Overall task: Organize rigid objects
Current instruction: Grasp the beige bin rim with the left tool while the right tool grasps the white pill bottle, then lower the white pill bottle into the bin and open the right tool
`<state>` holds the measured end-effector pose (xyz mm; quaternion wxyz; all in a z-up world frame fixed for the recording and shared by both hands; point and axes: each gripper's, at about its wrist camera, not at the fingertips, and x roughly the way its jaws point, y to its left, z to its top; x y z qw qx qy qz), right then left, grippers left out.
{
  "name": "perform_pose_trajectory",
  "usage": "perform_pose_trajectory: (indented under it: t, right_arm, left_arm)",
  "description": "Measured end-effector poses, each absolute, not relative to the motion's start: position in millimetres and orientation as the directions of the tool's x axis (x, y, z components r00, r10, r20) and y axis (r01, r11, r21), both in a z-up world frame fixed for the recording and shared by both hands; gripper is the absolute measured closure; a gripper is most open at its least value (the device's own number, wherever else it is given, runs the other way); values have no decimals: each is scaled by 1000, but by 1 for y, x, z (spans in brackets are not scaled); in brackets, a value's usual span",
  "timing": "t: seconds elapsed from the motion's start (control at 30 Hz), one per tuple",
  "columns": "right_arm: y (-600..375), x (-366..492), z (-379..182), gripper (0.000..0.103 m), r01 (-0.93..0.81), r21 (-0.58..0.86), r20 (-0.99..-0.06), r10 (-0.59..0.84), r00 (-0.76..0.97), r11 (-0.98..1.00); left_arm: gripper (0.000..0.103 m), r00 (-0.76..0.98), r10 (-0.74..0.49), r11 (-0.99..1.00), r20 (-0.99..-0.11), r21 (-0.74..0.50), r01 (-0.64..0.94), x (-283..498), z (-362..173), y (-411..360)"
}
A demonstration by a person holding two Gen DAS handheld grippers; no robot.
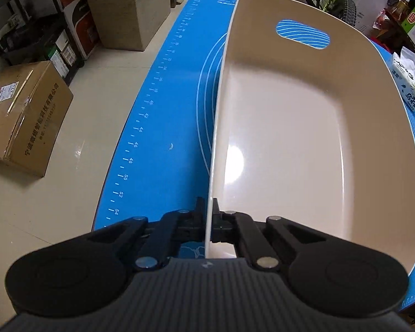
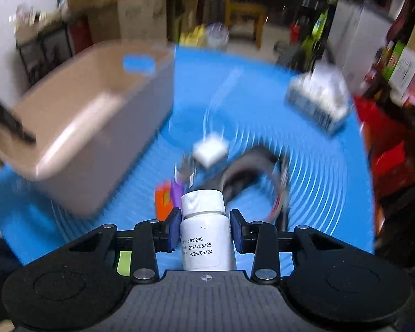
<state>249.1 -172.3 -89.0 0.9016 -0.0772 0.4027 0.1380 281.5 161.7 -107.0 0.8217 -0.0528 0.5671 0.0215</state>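
Note:
My left gripper (image 1: 209, 215) is shut on the left rim of a beige plastic bin (image 1: 304, 127); the bin's inside shows nothing in it, and it has a handle hole in its far wall. In the right wrist view my right gripper (image 2: 204, 228) is shut on a white pill bottle (image 2: 204, 238) with a ribbed cap and printed dates, held above the blue mat (image 2: 304, 182). The bin (image 2: 91, 127) stands to the left. A small white box (image 2: 210, 149), a black headset-like object (image 2: 251, 171) and an orange and purple item (image 2: 167, 199) lie ahead, blurred.
The blue mat (image 1: 163, 116) has a ruler printed along its left edge. A tissue pack (image 1: 408, 85) lies at the mat's right edge, also blurred in the right wrist view (image 2: 318, 102). Cardboard boxes (image 1: 25, 116) stand on the floor to the left.

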Motion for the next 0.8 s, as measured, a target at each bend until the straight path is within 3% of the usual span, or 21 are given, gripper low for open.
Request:
perform_pose_trajectory:
  t: [0.2,0.37,0.57,0.8]
  right_arm:
    - [-129,274,-32,57,-358,-13,-636,269,723,934]
    - [-82,297,-20,58,-430,20,-610,352,710,903]
    - [-19,314,-47,58,-502,41,-672,396,626,864]
    - [33,319,-92,58,-538,8,-796,331,508,843]
  left_arm:
    - [100,357,-33,993,-934,-71,-94,282,-108,164]
    - [100,359,-36,993,-933,-73,-91,281,-108,164]
    - [100,361,-37,994,-932,-73,-86,280,-108,165]
    - [100,361,-41,994,-932,-74,-78,280,-109,166]
